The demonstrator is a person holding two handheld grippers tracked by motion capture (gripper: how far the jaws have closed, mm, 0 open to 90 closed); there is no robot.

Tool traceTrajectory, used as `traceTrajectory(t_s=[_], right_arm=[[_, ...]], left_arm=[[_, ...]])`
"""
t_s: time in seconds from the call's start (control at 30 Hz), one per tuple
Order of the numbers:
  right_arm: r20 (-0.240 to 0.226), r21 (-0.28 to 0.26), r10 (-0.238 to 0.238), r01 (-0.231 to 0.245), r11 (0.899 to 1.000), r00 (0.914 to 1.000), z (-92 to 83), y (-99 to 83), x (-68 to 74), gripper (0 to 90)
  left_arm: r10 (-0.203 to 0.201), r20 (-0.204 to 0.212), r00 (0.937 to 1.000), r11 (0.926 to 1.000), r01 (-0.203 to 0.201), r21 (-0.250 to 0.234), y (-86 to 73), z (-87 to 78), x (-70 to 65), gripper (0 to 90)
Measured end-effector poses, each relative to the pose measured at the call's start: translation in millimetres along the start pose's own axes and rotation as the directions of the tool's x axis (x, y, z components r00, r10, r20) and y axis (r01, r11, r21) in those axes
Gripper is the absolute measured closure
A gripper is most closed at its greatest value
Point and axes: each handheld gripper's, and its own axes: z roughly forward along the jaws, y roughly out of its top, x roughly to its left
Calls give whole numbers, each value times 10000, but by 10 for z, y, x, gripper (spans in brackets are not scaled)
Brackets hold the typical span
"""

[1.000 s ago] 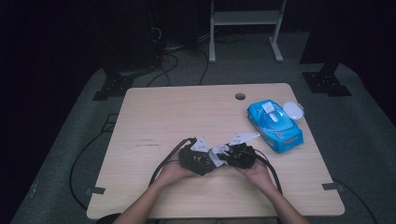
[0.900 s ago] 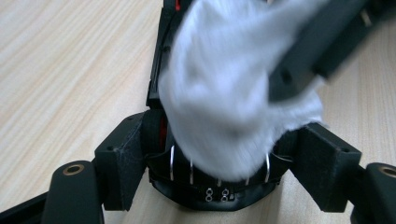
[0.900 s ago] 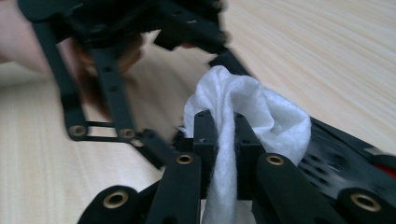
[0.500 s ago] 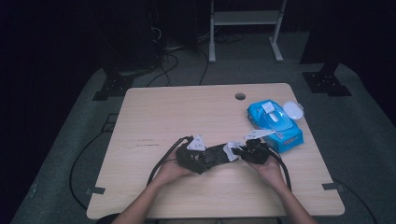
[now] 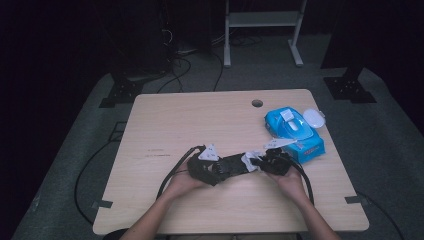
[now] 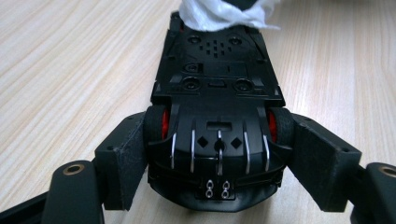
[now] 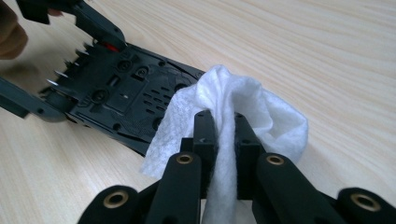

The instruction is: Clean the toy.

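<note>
A black toy car [image 6: 217,93] lies upside down, its underside and red wheel hubs showing. My left gripper [image 6: 217,156] is shut on the car's rear end, one pad pressing each rear wheel. In the high view the car [image 5: 231,165] spans between both hands near the table's front. My right gripper [image 7: 223,126] is shut on a white wet wipe [image 7: 243,105], whose bunched end rests against the car's underside [image 7: 126,95] at its far end. The wipe [image 5: 249,161] shows white between the two grippers, left gripper [image 5: 216,170] and right gripper [image 5: 260,164].
A blue pack of wet wipes [image 5: 294,131] lies at the right of the wooden table [image 5: 200,120], a white lid [image 5: 313,117] beside it. A cable hole [image 5: 257,103] sits at the back. Black cables trail from both grippers toward the front edge.
My right gripper with the wipe has slid to the right along the car, toward the blue pack. The left gripper and the car have stayed where they were.
</note>
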Motion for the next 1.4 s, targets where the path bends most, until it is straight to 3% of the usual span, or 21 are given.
traceTrajectory(t_s=[0.1,0.27,0.37,0.53,0.67,0.8,0.9,0.93,1.03,1.13,1.23,1.3,1.4], right_arm=[[69,2,-51,51,10000,10000,9,2,20,828],[-89,-63,-81,80,9999,9999,3,29,58,828],[-544,-150,-278,270,9995,9981,48,85,181,828],[-1316,-297,-1017,987,9947,9861,202,223,516,828],[-1444,-359,-1297,1258,9914,9810,316,340,630,828],[-1084,-320,-1241,1213,9921,9863,372,407,556,829],[-780,-269,-753,734,9969,9941,372,419,463,829],[-869,-292,-648,625,9976,9941,373,418,471,829],[-1261,-387,-943,901,9952,9875,401,425,573,829],[-1185,-295,-1062,1035,9942,9873,422,436,594,829],[-796,-268,-902,884,9957,9927,398,435,493,829],[-252,-45,-828,827,9966,9962,359,408,384,829],[64,15,-432,431,9991,9990,300,345,214,829]], left_arm=[[-241,69,9997,9996,240,173,-25,13,19,234],[-90,62,9999,9993,87,361,-22,25,11,240],[-18,12,10000,9995,18,307,-2,30,-3,243],[77,-70,9999,9994,-75,339,6,47,-34,244],[124,-70,9999,9994,-122,335,5,46,-34,244],[105,-71,9999,9995,-102,298,3,46,-32,244],[101,-29,9999,9996,-100,267,7,41,-23,244],[101,-30,9999,9995,-100,283,9,43,-25,244],[198,-72,9998,9990,-195,401,9,54,-35,244],[146,-60,9999,9992,-144,360,-1,58,-33,245],[178,-58,9998,9993,-176,343,-2,50,-28,244],[213,-33,9998,9990,-211,383,-9,44,-21,244],[143,-7,9999,9995,-143,266,-6,28,-13,244]])
